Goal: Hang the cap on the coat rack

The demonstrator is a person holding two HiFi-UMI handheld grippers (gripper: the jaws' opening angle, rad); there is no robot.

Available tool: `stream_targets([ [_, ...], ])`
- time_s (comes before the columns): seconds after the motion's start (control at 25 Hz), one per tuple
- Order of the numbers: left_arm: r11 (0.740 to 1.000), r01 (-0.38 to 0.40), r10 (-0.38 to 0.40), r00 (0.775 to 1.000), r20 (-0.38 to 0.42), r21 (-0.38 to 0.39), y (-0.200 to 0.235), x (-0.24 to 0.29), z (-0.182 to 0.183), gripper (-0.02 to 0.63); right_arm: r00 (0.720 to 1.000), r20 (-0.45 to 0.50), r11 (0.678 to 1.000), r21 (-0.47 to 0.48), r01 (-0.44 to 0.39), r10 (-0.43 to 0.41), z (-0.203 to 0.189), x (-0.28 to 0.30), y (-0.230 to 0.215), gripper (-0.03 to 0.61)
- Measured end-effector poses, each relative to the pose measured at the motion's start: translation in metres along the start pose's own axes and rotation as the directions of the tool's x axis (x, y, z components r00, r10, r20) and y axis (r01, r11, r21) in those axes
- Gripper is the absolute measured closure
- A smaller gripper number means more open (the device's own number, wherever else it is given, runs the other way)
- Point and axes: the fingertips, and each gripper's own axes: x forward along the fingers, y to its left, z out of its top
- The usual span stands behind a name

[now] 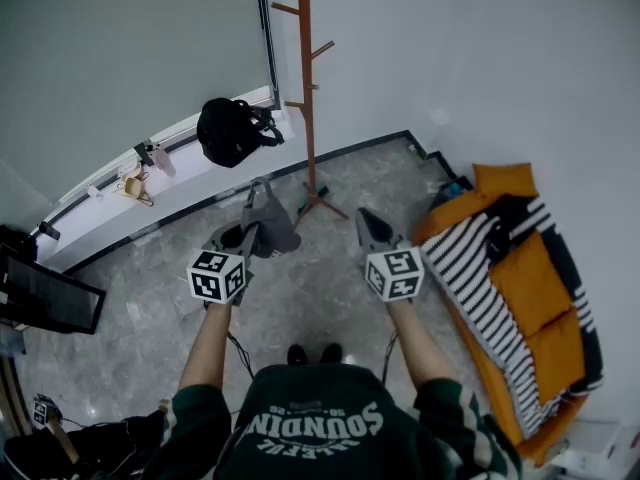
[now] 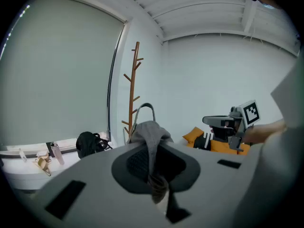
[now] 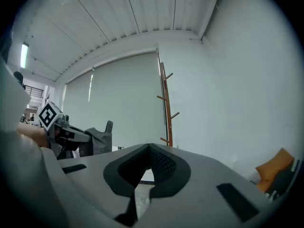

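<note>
A grey cap (image 1: 272, 224) hangs from my left gripper (image 1: 256, 230), which is shut on its fabric. In the left gripper view the cap (image 2: 148, 133) bulges up between the pads of the left gripper (image 2: 154, 167), its strap loop standing above. The tall brown wooden coat rack (image 1: 306, 88) stands in the corner ahead, beyond both grippers; its bare pegs show in the left gripper view (image 2: 132, 94) and the right gripper view (image 3: 166, 108). My right gripper (image 1: 372, 230) is level with the left one, shut, with nothing in it (image 3: 148, 167). The cap (image 3: 99, 139) is also visible from the right side.
A black backpack (image 1: 232, 131) sits on the white window sill, with hangers (image 1: 135, 186) further left. A sofa with orange cushions and a striped blanket (image 1: 520, 288) runs along the right wall. A dark screen (image 1: 45, 296) stands at the left. The floor is grey marble.
</note>
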Motion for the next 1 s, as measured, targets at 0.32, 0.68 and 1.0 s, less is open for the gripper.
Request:
stream_targets([
  [0.32, 1.0, 0.007, -0.006, 1.0, -0.008, 0.023, 0.004, -0.007, -0.007, 0.603, 0.998, 0.061, 0.997, 0.077, -0.015, 0.011, -0.004, -0.003, 0.012, 0.58],
  [0.68, 0.999, 0.028, -0.027, 1.0, -0.007, 0.023, 0.009, -0.006, -0.009, 0.604, 0.998, 0.057, 0.999, 0.046, -0.016, 0.014, 0.0, -0.003, 0.022, 0.58],
  [1.0, 0.999, 0.034, -0.033, 0.999, -0.006, 0.041, 0.012, 0.001, 0.0, 0.604, 0.998, 0.055, 0.998, 0.053, -0.021, 0.018, 0.005, 0.0, 0.019, 0.58],
])
